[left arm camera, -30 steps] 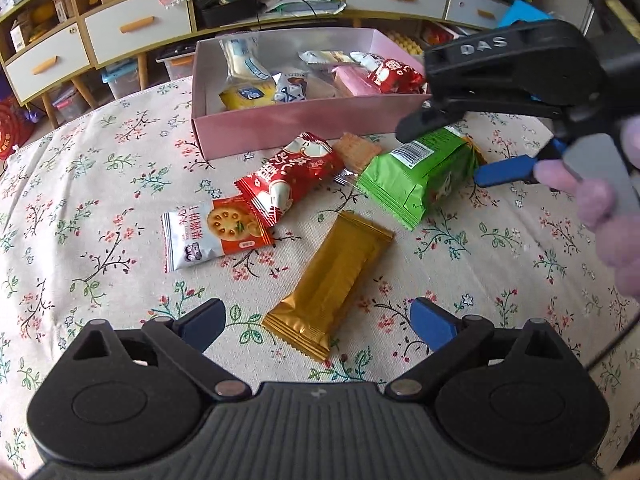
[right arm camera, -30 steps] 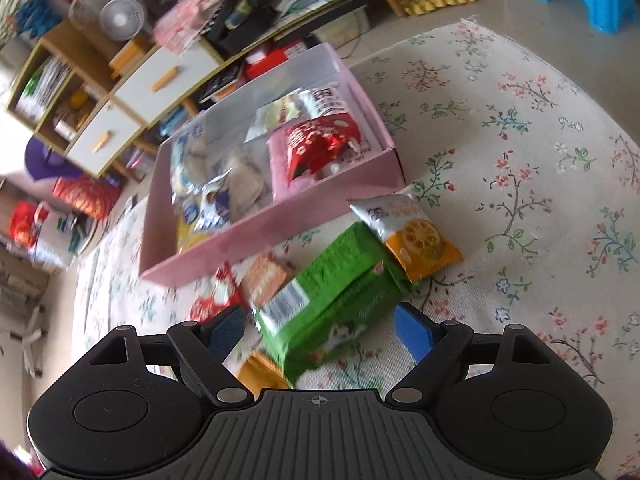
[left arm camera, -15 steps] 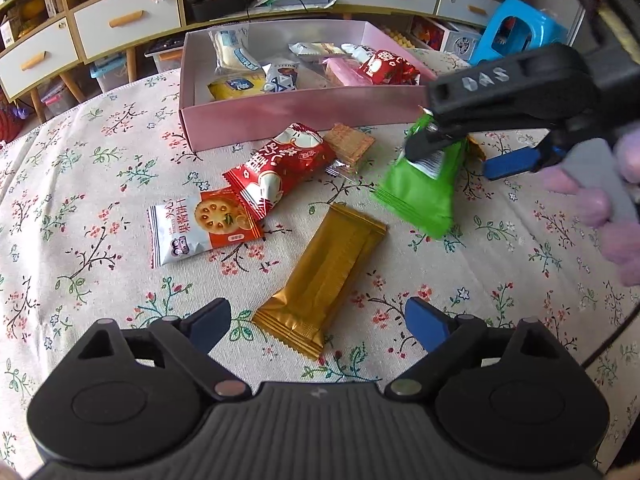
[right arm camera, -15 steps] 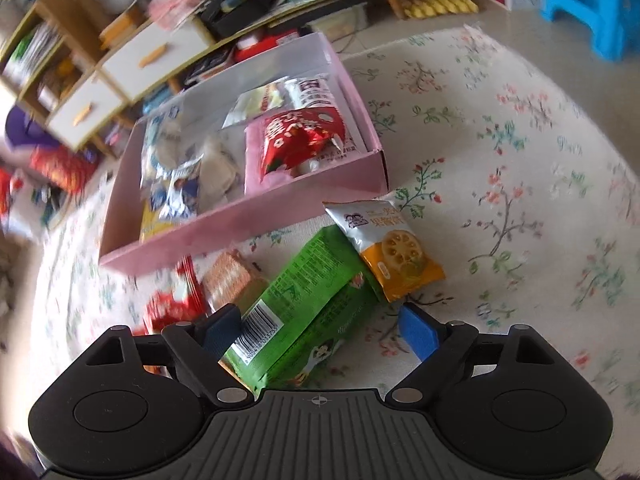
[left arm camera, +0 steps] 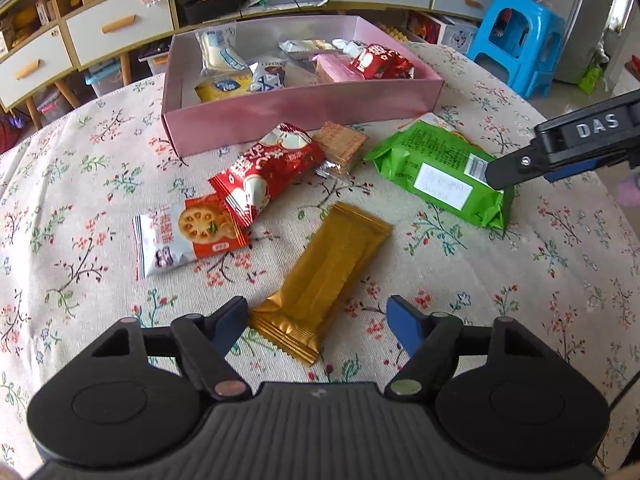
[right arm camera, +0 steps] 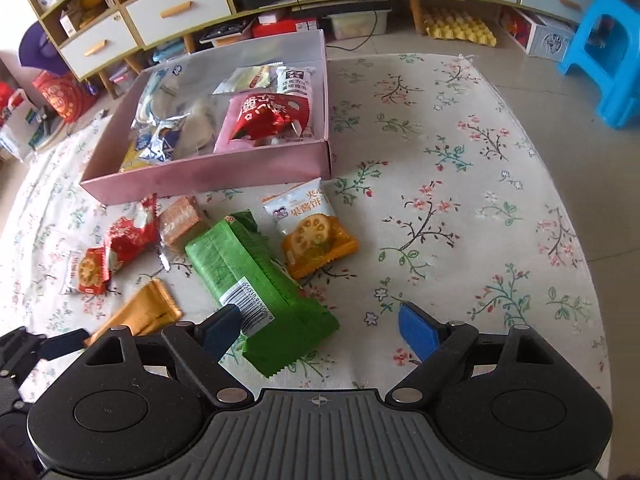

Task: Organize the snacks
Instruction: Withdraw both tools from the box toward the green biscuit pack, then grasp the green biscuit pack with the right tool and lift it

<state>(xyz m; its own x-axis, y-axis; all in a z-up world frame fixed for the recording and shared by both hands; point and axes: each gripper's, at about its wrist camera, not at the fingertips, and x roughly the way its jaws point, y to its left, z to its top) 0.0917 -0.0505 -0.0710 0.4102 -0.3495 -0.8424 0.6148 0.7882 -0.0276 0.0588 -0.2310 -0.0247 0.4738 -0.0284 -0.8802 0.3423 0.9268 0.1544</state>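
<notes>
A pink box [left arm camera: 304, 100] holding several snacks stands at the back of the floral table; it also shows in the right wrist view [right arm camera: 208, 178]. In front of it lie a red pack [left arm camera: 268, 176], a wafer [left arm camera: 340, 146], an orange-and-white biscuit pack [left arm camera: 184, 236], a gold bar [left arm camera: 328, 272] and a green pack [left arm camera: 440, 172]. My left gripper [left arm camera: 320, 322] is open, its fingers either side of the gold bar's near end. My right gripper [right arm camera: 320, 326] is open, with the near end of the green pack [right arm camera: 260, 284] between its fingers. A yellow biscuit pack [right arm camera: 316, 236] lies beside it.
Behind the table are cabinets with white drawers [left arm camera: 116, 28] and clutter on the floor. A blue stool [left arm camera: 516, 36] stands at the back right. The table's right edge [right arm camera: 560, 184] drops to a tiled floor.
My right gripper has pulled back toward the table's right side, and the green pack has turned and lies flat. My left gripper has come down closer to the gold bar's end.
</notes>
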